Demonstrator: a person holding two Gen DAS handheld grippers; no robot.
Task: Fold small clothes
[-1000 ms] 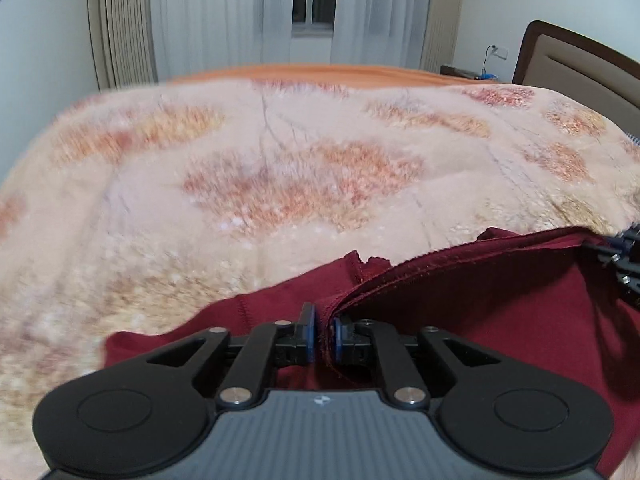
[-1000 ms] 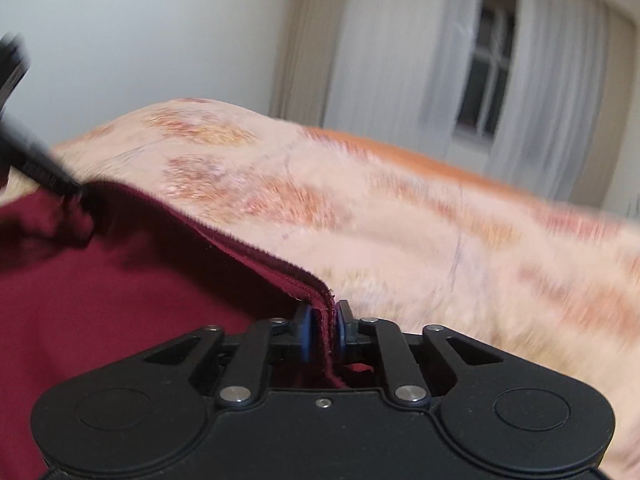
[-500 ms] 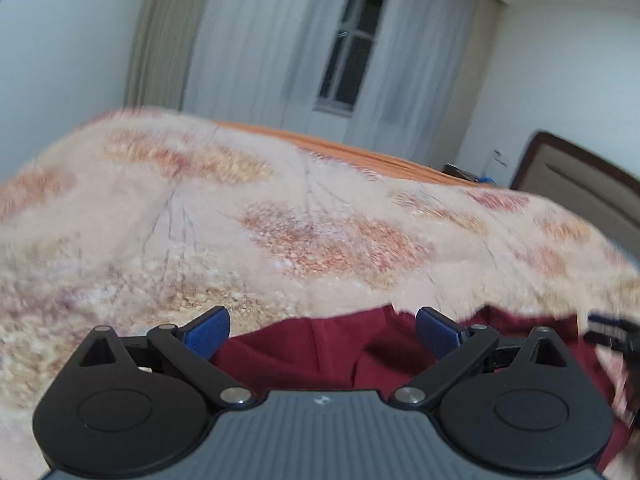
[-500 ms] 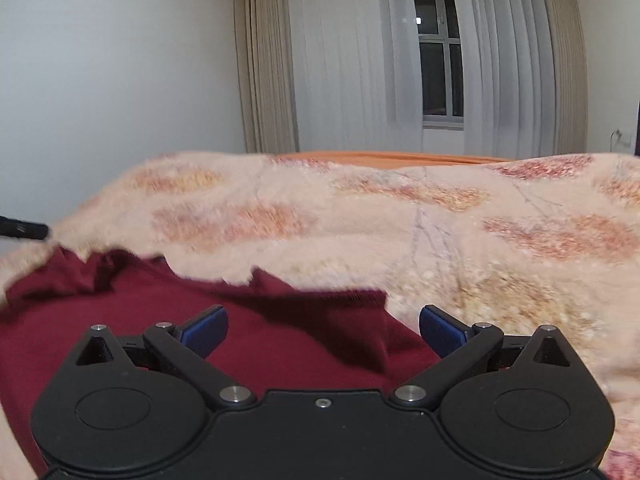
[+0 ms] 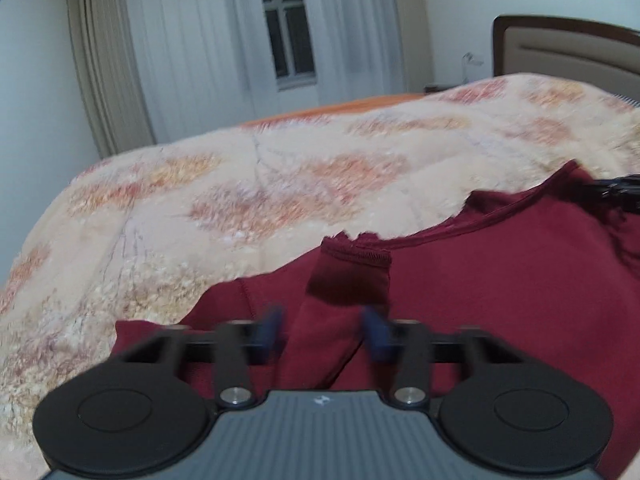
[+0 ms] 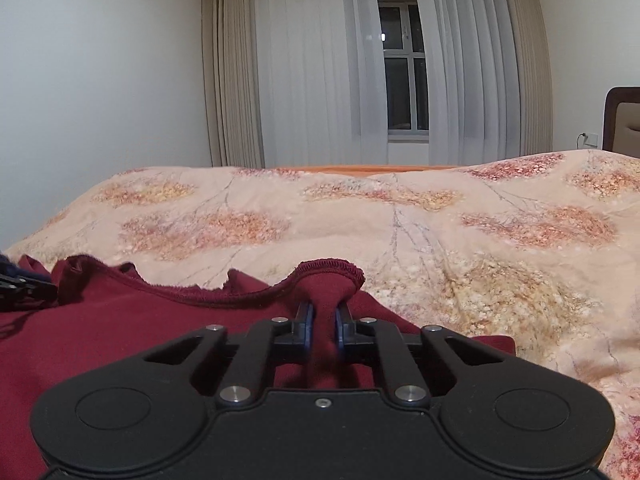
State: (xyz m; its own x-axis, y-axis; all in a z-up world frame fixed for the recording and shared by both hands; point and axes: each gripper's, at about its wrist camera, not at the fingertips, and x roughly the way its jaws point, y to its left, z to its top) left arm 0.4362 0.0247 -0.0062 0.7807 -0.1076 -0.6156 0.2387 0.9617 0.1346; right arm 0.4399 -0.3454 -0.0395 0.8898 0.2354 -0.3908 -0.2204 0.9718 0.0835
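A dark red garment (image 5: 500, 280) lies spread on the bed, its hemmed edge (image 6: 192, 300) wavy and partly lifted. My left gripper (image 5: 326, 330) is blurred and its jaws are closing. A raised fold of the garment stands between the blue pads (image 5: 272, 328), which are still apart. My right gripper (image 6: 323, 322) is closing its jaws on a bunched hem fold (image 6: 328, 280), and the pads press on it. Each gripper's tip shows in the other view: the right gripper (image 5: 616, 192) at the right border, the left gripper (image 6: 20, 288) at the left border.
The garment rests on a peach bedspread (image 6: 440, 240) with orange tree prints that stretches far ahead and to both sides. A brown headboard (image 5: 568, 48) stands at the right. White curtains and a window (image 6: 404, 72) fill the far wall.
Both grippers let go of the hem that they pinched, opened wide, and have come in again on new folds of the garment. The left view has swung and dipped closer to the cloth.
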